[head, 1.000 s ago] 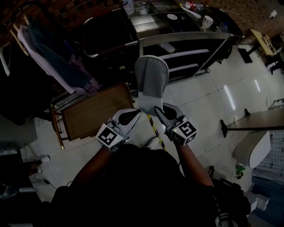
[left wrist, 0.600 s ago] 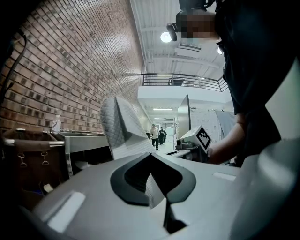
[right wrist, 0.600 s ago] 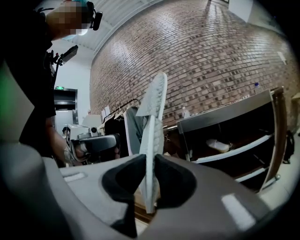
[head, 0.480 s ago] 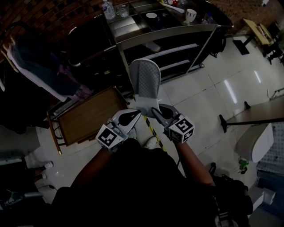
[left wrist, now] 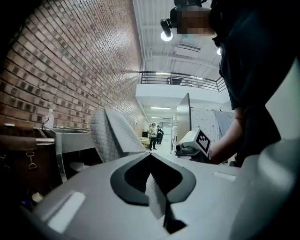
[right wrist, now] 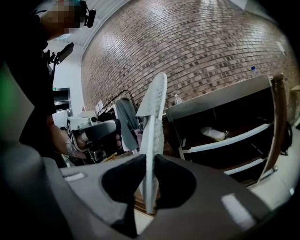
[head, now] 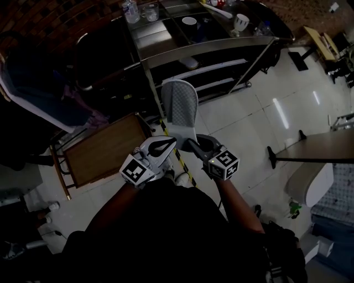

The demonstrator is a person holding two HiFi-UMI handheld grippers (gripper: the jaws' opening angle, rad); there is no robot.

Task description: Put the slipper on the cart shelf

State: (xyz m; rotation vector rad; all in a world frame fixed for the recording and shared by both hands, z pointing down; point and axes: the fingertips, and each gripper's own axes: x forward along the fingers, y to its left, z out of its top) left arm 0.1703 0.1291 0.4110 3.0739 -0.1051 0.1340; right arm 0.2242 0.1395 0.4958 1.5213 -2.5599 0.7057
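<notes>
Clamping slipper (head: pixel 181 108) at its near end from both sides: left gripper (head: pixel 170 142) almost closed, pinching a thin quilted flap; right gripper (head: pixel 192 146) narrowly parted, squeezing the sole edge. Holding slipper mid-air over tiled floor (head: pixel 243 127), wide end pointing far, toward cart (head: pixel 210 45). Sitting left of grippers: wooden tray (head: pixel 105 148) on a stand. Lying on cart's shelf (head: pixel 221 65), just beyond held slipper: second slipper (head: pixel 189 62). Standing on cart top, farthest: bottle (head: pixel 130 10) at left, cup (head: pixel 239 22) at right.
</notes>
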